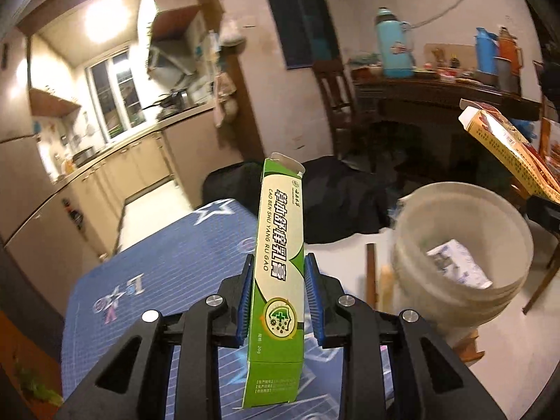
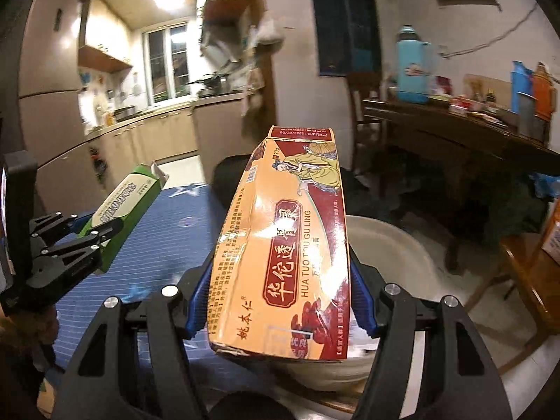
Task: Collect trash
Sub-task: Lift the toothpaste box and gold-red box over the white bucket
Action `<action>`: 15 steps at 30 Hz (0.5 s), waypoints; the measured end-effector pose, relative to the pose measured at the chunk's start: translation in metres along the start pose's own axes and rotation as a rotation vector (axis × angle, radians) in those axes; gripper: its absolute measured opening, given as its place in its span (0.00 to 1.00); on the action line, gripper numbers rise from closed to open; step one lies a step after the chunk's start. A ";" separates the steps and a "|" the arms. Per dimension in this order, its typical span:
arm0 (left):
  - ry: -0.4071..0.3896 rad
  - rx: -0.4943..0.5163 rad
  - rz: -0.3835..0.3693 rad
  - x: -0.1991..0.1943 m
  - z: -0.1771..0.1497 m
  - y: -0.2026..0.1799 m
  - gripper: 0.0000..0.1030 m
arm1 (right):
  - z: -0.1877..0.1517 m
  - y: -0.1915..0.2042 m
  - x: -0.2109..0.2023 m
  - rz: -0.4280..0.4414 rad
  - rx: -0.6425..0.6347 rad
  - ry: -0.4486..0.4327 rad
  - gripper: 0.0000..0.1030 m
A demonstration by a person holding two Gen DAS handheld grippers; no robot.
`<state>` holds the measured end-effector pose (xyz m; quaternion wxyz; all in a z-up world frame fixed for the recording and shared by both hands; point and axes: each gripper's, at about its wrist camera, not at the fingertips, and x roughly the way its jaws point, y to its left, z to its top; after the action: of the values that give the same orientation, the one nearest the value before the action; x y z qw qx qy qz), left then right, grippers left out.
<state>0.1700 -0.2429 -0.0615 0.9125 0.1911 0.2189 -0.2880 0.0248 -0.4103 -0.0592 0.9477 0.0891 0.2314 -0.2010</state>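
Note:
My left gripper (image 1: 279, 294) is shut on a long green and white ointment box (image 1: 276, 262), held above the blue star-patterned table (image 1: 168, 262); the box and gripper also show in the right wrist view (image 2: 119, 210). My right gripper (image 2: 280, 301) is shut on a crumpled orange and red medicine box (image 2: 290, 245), held over the white plastic bin (image 2: 392, 245). That box shows at the right edge of the left wrist view (image 1: 507, 150). The bin (image 1: 455, 301) stands right of the table and holds a white and blue packet (image 1: 458, 266).
A dark wooden sideboard (image 1: 437, 98) with thermos flasks (image 1: 393, 43) stands at the back right. A black chair back (image 1: 315, 189) sits behind the table. A wooden stool (image 2: 525, 280) is right of the bin. The kitchen counter (image 1: 115, 161) runs along the left.

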 end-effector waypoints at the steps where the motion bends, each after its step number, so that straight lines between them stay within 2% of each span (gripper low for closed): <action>1: 0.002 0.001 -0.021 0.003 0.003 -0.004 0.27 | 0.000 -0.011 -0.001 -0.020 0.012 -0.003 0.60; 10: -0.001 0.078 -0.313 0.042 0.036 -0.081 0.18 | -0.018 -0.073 -0.009 -0.131 0.060 0.010 0.60; 12: 0.020 0.064 -0.333 0.055 0.043 -0.085 0.18 | -0.022 -0.081 -0.010 -0.129 0.085 0.012 0.60; 15: 0.005 0.029 -0.356 0.055 0.053 -0.076 0.17 | -0.026 -0.086 -0.009 -0.131 0.084 0.007 0.60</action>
<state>0.1799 -0.3503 -0.0621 0.8438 0.1631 0.2472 -0.4475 -0.0295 -0.4783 -0.0845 0.9271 0.1143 0.2315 -0.2716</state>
